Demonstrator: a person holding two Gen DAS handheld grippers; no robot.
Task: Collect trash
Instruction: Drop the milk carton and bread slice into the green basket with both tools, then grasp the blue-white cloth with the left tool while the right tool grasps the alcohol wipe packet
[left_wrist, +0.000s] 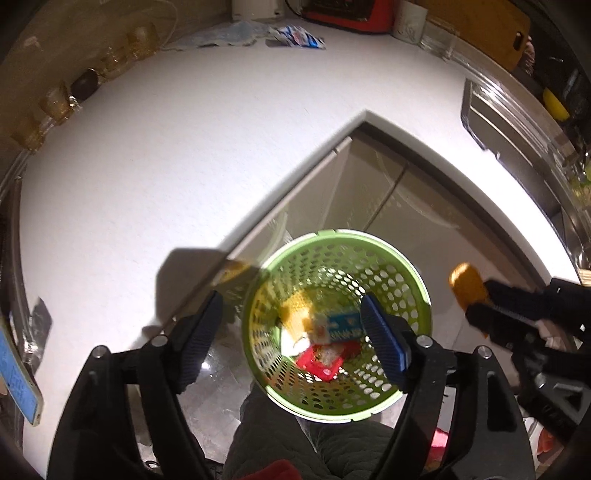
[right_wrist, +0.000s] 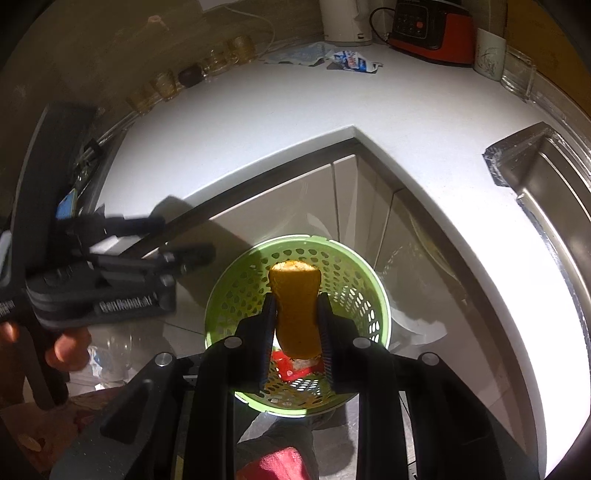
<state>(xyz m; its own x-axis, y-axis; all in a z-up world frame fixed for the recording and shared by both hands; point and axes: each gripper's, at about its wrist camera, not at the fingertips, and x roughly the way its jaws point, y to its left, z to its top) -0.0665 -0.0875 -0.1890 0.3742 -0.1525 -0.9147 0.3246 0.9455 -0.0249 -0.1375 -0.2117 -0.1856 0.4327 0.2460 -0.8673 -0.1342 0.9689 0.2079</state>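
Observation:
A green perforated basket (left_wrist: 334, 237) stands on the floor below the counter corner. Inside it lie a yellow piece (left_wrist: 295, 312), a blue-and-white packet (left_wrist: 343, 326) and a red wrapper (left_wrist: 321, 363). My left gripper (left_wrist: 291, 301) hangs over the basket, open, with nothing between its pads. Over the same basket (right_wrist: 380, 295), my right gripper (right_wrist: 297, 299) is shut on an orange-yellow chunk (right_wrist: 295, 306), also seen from the left wrist as the chunk (left_wrist: 467, 284). A crumpled blue-and-white wrapper (right_wrist: 352, 61) and a clear plastic bag (right_wrist: 299, 53) lie at the back of the counter.
The white counter (right_wrist: 258, 122) wraps around an inner corner with cabinet doors (right_wrist: 295, 206) below. A steel sink (right_wrist: 554, 192) is at the right. A red appliance (right_wrist: 432, 31), a white kettle (right_wrist: 345, 20), a cup (right_wrist: 489, 55) and jars (right_wrist: 162, 86) line the wall. A hand (right_wrist: 68, 349) holds the left gripper.

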